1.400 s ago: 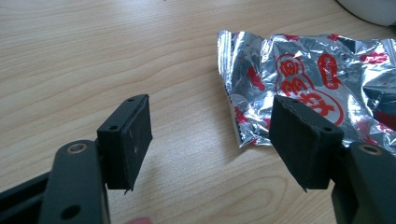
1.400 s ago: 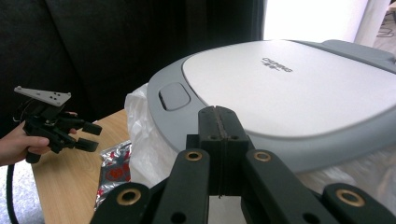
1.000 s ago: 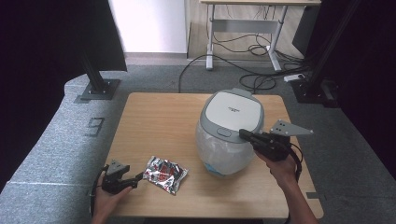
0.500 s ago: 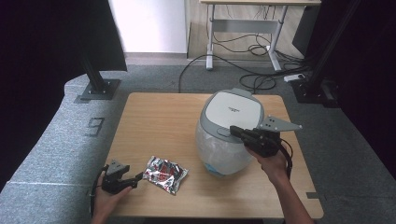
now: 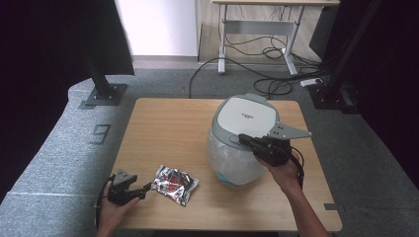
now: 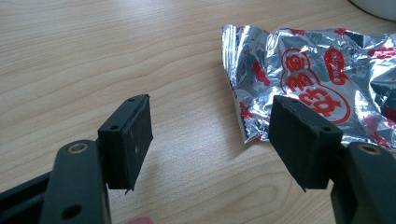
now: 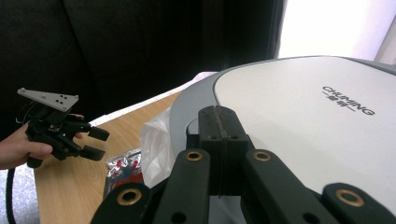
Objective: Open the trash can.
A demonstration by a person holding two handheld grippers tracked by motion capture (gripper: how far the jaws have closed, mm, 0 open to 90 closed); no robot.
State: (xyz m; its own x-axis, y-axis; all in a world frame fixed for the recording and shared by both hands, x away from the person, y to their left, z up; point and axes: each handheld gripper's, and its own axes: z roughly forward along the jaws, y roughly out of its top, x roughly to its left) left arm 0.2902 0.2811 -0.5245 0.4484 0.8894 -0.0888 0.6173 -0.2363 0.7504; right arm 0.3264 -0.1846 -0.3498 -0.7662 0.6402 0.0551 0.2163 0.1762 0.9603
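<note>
The right gripper (image 5: 245, 139), fingers pressed together, is resting at the bin lid (image 5: 247, 114)'s near rim by the counter's right edge; the left gripper (image 5: 143, 190), fingers apart, is facing the foil packet (image 5: 174, 183) just beside it.

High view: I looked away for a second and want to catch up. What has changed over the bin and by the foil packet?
The right gripper, jaws shut, slid leftward over the lid's edge on the white bin. The left gripper stayed open beside the foil packet, which lies unmoved; the bin did not shift.
</note>
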